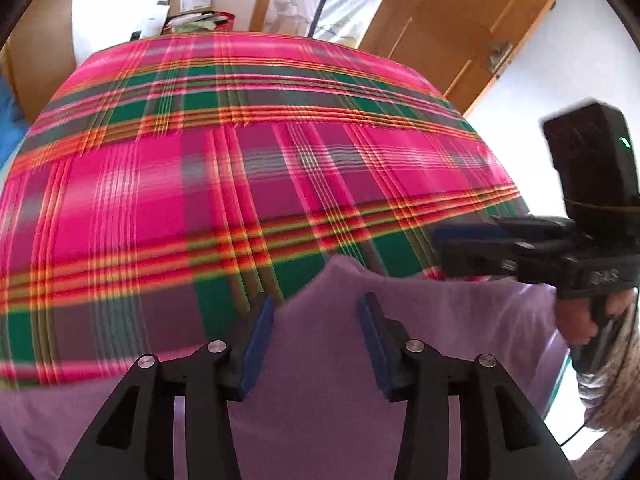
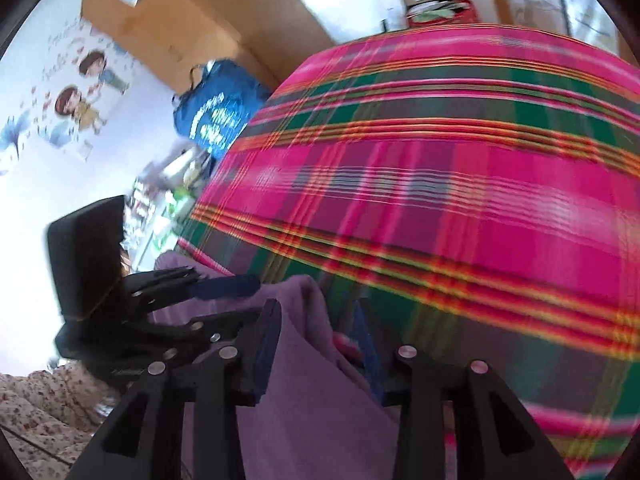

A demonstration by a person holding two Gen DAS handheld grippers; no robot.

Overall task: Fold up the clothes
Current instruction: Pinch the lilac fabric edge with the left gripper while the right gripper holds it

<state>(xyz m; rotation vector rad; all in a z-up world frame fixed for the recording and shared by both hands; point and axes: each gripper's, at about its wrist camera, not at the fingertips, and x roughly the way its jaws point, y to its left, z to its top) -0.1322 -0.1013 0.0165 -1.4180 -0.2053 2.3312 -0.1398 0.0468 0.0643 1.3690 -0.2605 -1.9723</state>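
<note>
the lilac garment (image 1: pixel 420 320) lies at the near edge of the plaid-covered bed (image 1: pixel 240 160); the left gripper (image 1: pixel 316 328) stands wide over it; the right gripper (image 2: pixel 316 336) stands wide with a raised fold between its fingers.

A flat surface is covered by a plaid cloth (image 1: pixel 248 168) in pink, green, red and orange; the surface beneath cannot be identified. A lilac garment (image 1: pixel 320 360) is seen lying over the cloth's near edge. Boxes and clutter (image 1: pixel 192 4) are observed at the far edge.
</note>
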